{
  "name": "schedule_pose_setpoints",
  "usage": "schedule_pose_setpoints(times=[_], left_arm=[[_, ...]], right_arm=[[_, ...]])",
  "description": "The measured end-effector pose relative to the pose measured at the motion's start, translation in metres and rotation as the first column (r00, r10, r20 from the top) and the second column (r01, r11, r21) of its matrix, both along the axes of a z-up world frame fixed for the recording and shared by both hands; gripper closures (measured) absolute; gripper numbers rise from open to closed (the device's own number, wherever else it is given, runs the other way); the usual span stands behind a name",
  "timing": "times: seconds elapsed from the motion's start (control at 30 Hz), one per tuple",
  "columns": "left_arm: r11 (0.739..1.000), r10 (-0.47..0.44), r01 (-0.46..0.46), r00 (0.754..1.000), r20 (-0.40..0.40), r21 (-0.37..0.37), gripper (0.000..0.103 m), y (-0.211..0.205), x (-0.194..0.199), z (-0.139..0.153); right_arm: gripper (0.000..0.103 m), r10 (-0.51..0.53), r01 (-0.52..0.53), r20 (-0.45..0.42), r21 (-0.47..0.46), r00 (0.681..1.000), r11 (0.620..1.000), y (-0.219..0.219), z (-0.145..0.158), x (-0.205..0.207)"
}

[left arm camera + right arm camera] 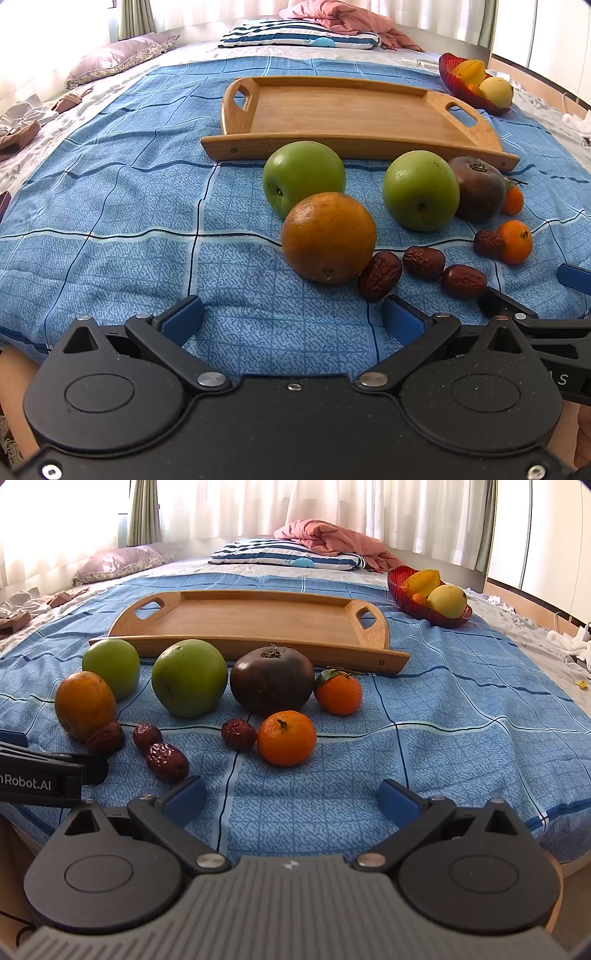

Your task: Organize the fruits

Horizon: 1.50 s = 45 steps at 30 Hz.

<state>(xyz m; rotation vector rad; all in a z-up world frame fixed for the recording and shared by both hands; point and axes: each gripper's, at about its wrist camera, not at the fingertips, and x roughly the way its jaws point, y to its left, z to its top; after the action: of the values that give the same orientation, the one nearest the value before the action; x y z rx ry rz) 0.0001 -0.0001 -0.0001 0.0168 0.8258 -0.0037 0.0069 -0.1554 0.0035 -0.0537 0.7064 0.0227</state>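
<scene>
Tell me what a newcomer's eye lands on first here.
The loose fruit on the blue checked bedspread: two green apples, a large orange and a dark purple fruit. Behind them lies an empty wooden tray, with a red fruit bowl at the far right.

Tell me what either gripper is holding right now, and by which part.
Nothing. The left gripper and right gripper both have open, empty jaws above the blue checked bedspread.

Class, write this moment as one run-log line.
left gripper: open, empty | right gripper: open, empty | wooden tray: empty | fruits on blue bedsheet: none moved yet
</scene>
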Motion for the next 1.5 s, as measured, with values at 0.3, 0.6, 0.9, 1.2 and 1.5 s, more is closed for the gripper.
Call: schedule_pose_setpoints(times=[0.3,0.6,0.9,1.2,1.5], left_arm=[[1.0,0.0,0.0,1.0,0.0,0.0,0.0,0.0,0.0,0.0],[1.0,0.0,0.0,1.0,0.001,0.001,0.0,0.0,-0.0001,0.0],[1.0,0.0,0.0,1.0,0.001,0.001,0.0,0.0,0.0,0.0],[1.0,0.005,-0.005,1.0,0.003,0.022,0.0,-0.0007,0.0029,0.0033],[1.0,-0.003,0.003,1.0,0.012,0.024,0.0,-0.0035,-0.0013,0.0016]], right_arm=[[0.0,0.0,0.0,0.001,0.0,1.0,1.0,0.0,-0.0001,-0.0003],[0.0,0.0,0.0,0.003,0.0,1.0,1.0,0.0,-0.0001,-0.0005],[0.0,0.0,0.0,0.006,-0.001,1.0,1.0,0.0002,-0.0007,-0.001],[0.0,-0.01,0.011,0.024,-0.018,1.0,1.0,0.0,0.0065,-0.0031],[0.0,0.018,-0.016,0.047,-0.03,0.999,0.999,-0.0007,0.0033,-0.001]])
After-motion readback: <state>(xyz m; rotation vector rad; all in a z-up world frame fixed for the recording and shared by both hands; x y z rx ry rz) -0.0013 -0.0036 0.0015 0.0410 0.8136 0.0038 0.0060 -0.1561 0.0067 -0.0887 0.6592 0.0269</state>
